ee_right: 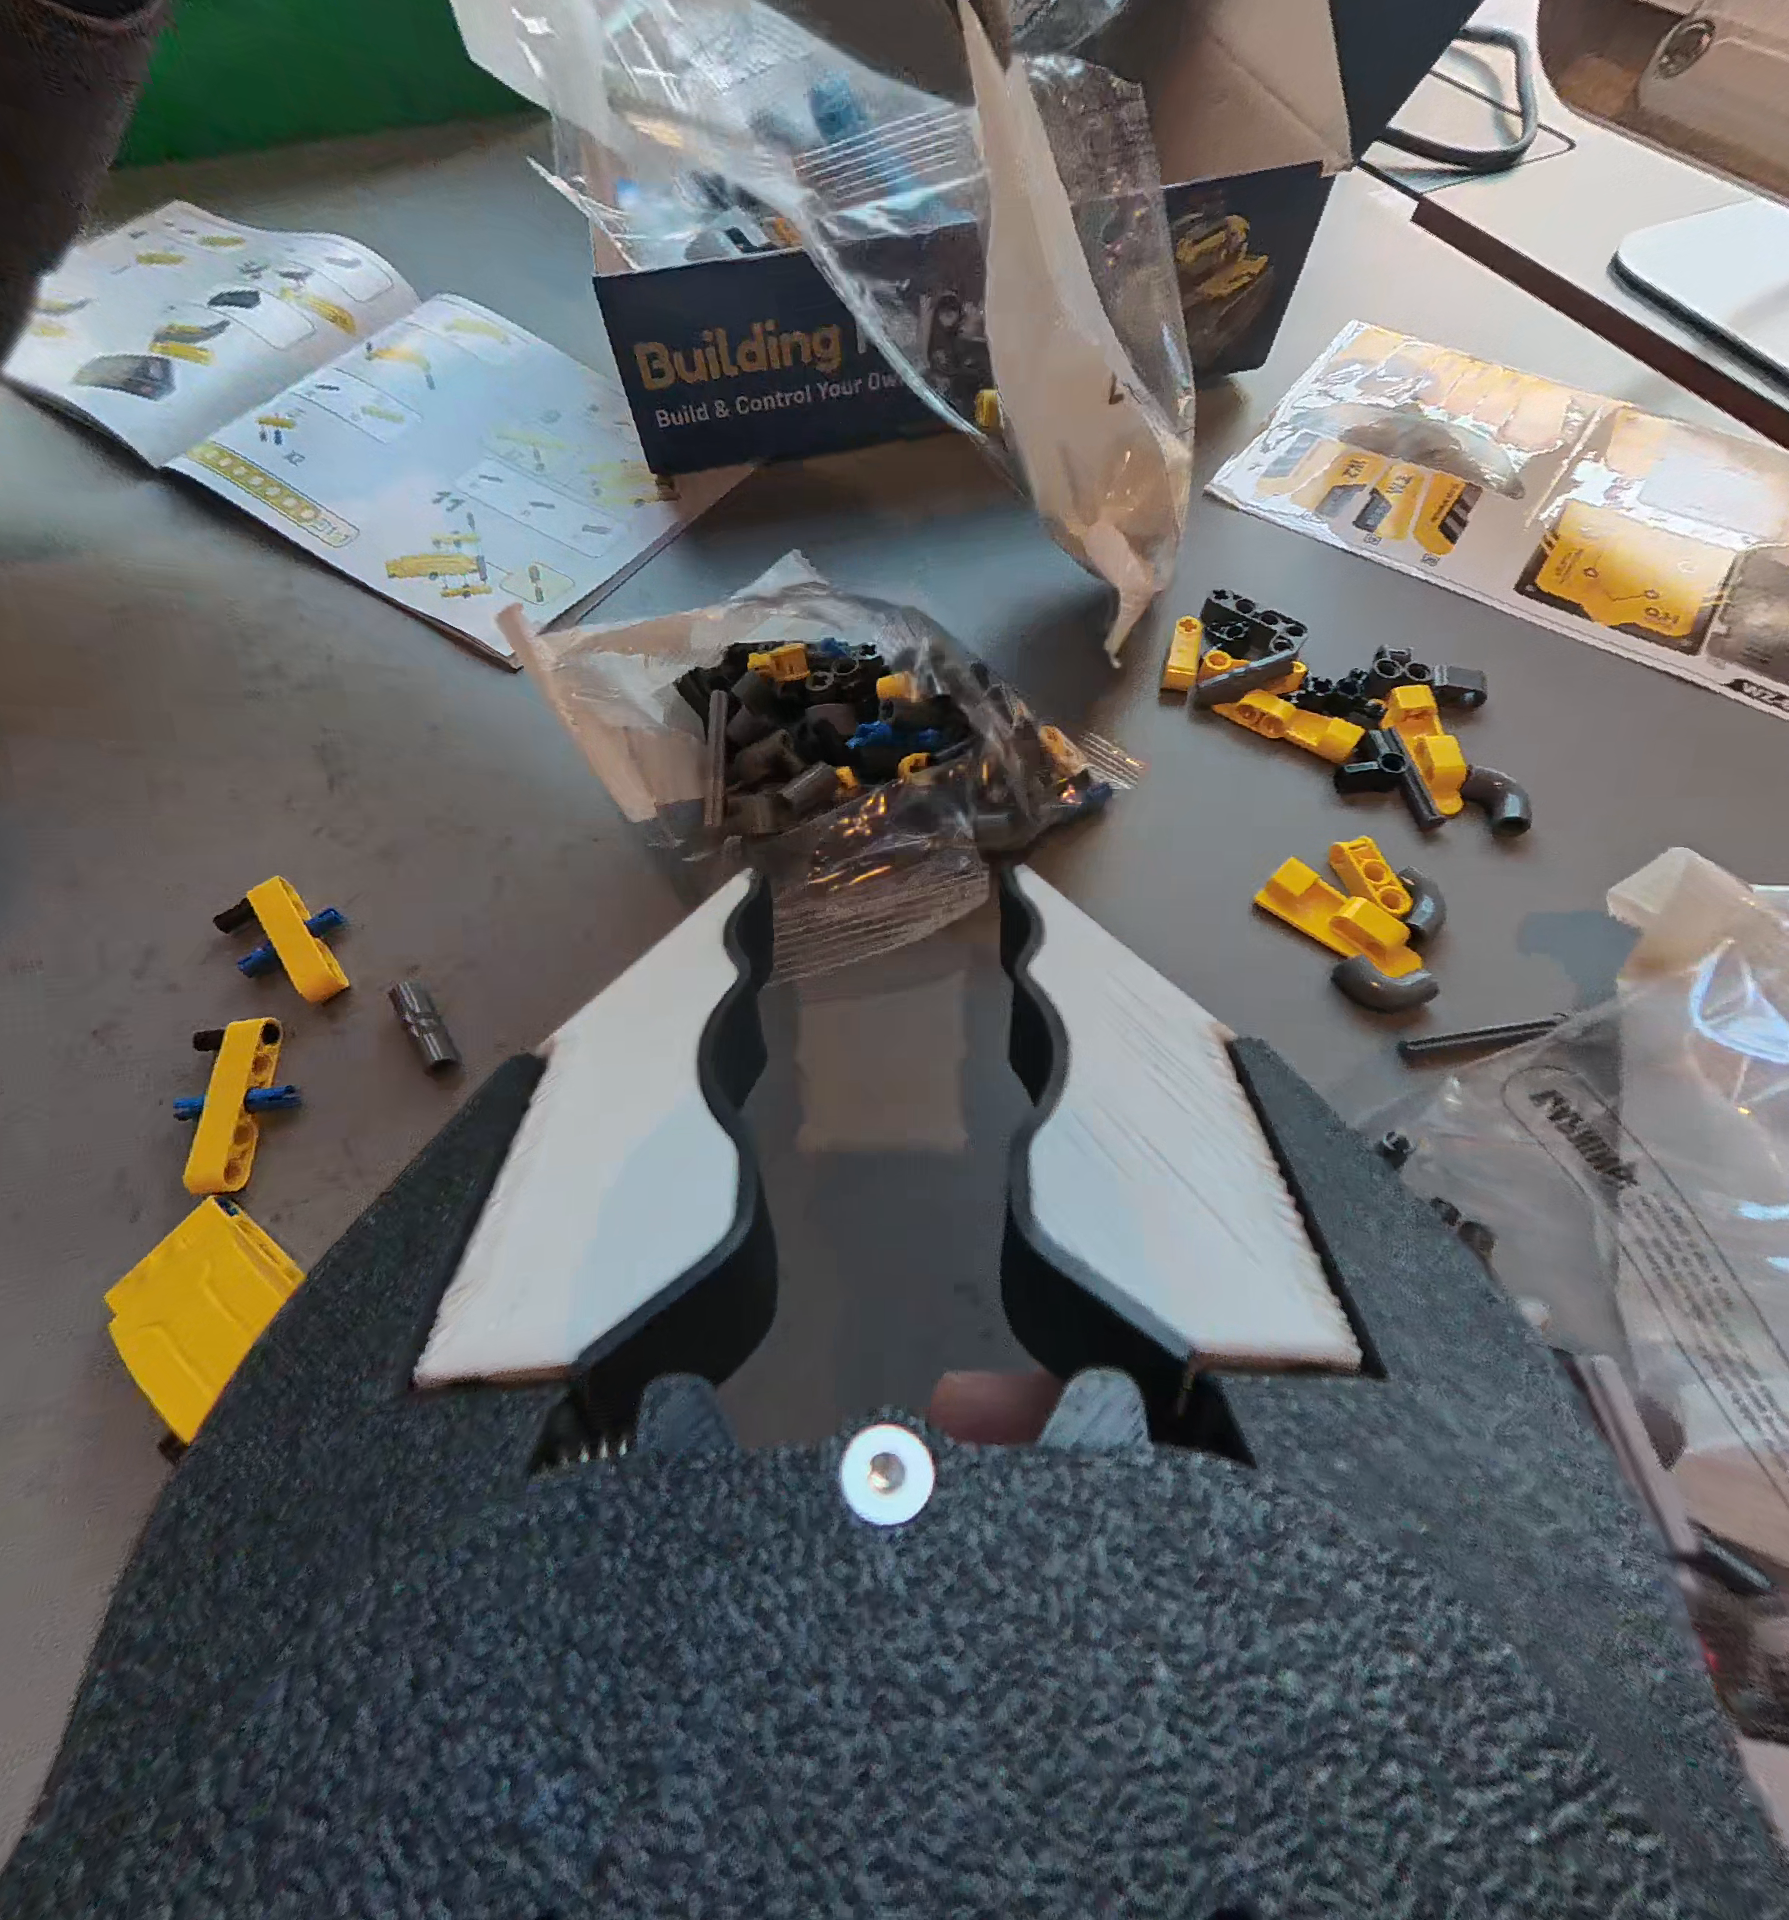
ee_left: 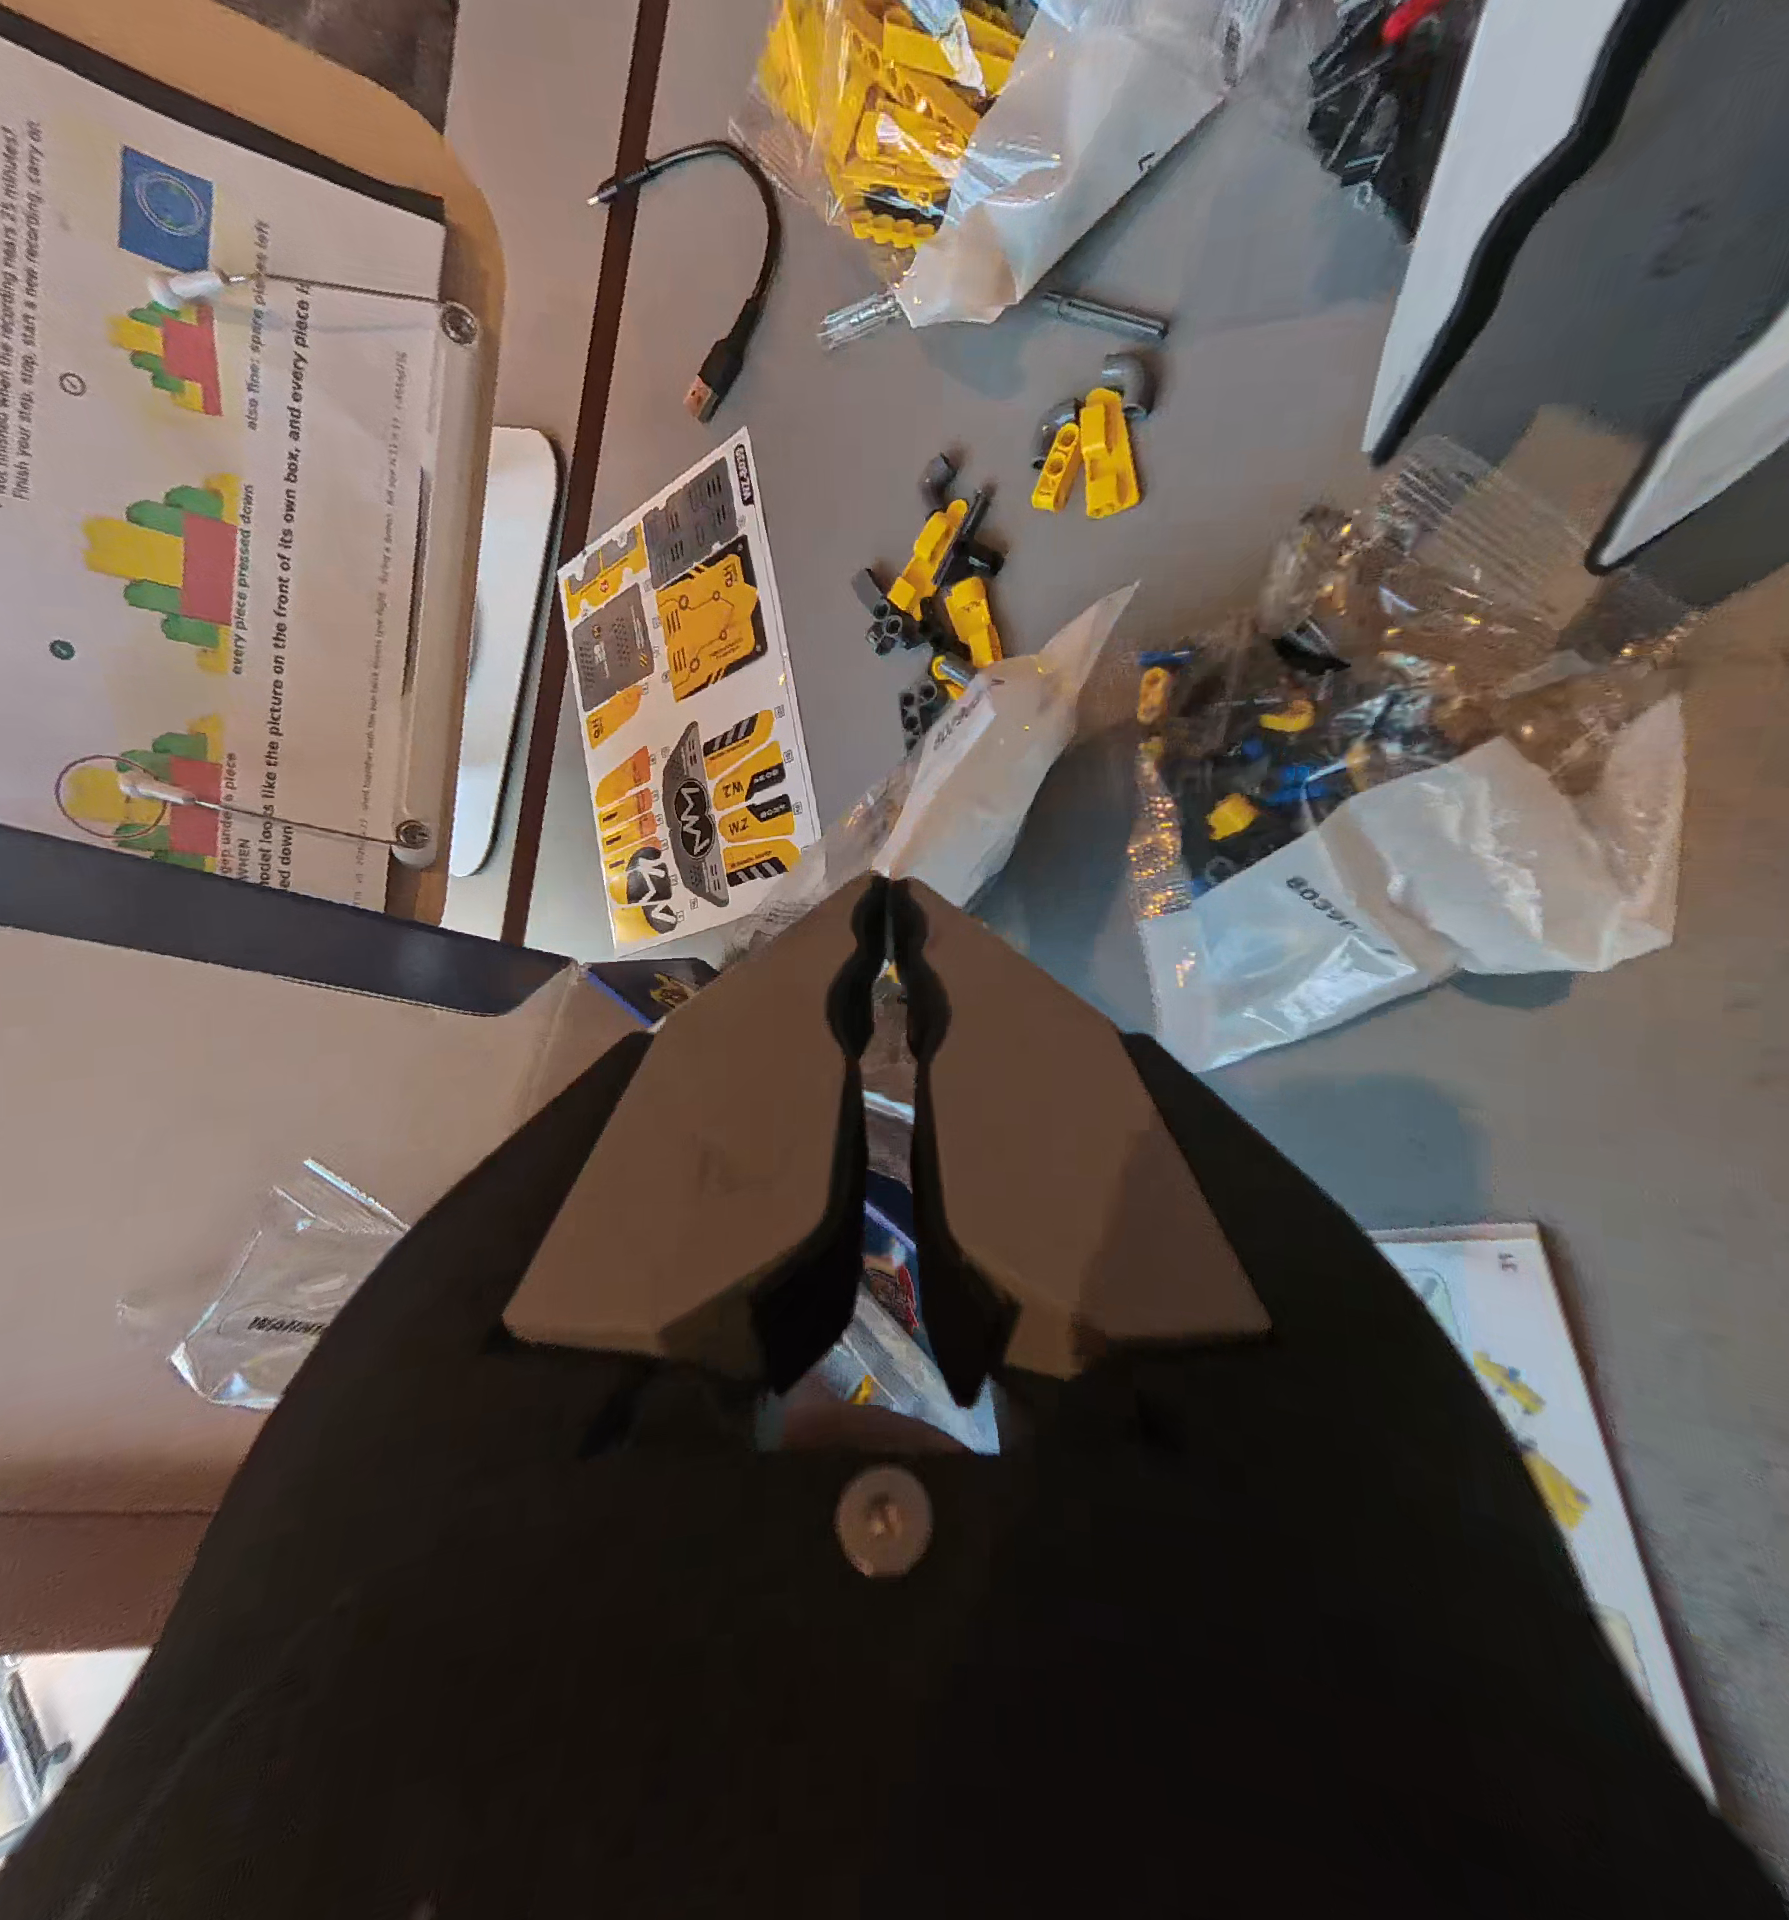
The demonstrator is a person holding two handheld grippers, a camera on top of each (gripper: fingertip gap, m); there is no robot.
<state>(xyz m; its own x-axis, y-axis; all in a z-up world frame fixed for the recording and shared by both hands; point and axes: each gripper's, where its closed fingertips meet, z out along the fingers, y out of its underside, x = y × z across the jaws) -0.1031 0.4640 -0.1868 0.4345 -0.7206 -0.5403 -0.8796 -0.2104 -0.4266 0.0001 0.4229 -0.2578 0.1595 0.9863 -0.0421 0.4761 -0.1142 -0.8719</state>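
Observation:
My left gripper [ee_left: 882, 885] is shut on the edge of a clear plastic bag [ee_left: 973, 748], which hangs lifted above the grey table in the right wrist view [ee_right: 1077, 343]. My right gripper [ee_right: 882, 891] is open, its tips at the near edge of an opened bag of small black, yellow and blue parts [ee_right: 848, 748]; the bag's plastic lies between the tips. That parts bag [ee_left: 1337, 727] and the right gripper's white fingers [ee_left: 1472, 239] also show in the left wrist view.
Loose yellow and grey pieces lie right [ee_right: 1337, 717] and left [ee_right: 287, 935] of the parts bag. A dark box [ee_right: 765, 364], an open booklet [ee_right: 350, 416], a sticker sheet [ee_right: 1544, 520], another clear bag [ee_right: 1648, 1195], a yellow-brick bag [ee_left: 900, 104] and a black cable [ee_left: 744, 291] surround them. The grippers' ends are close to 15 centimeters from one another.

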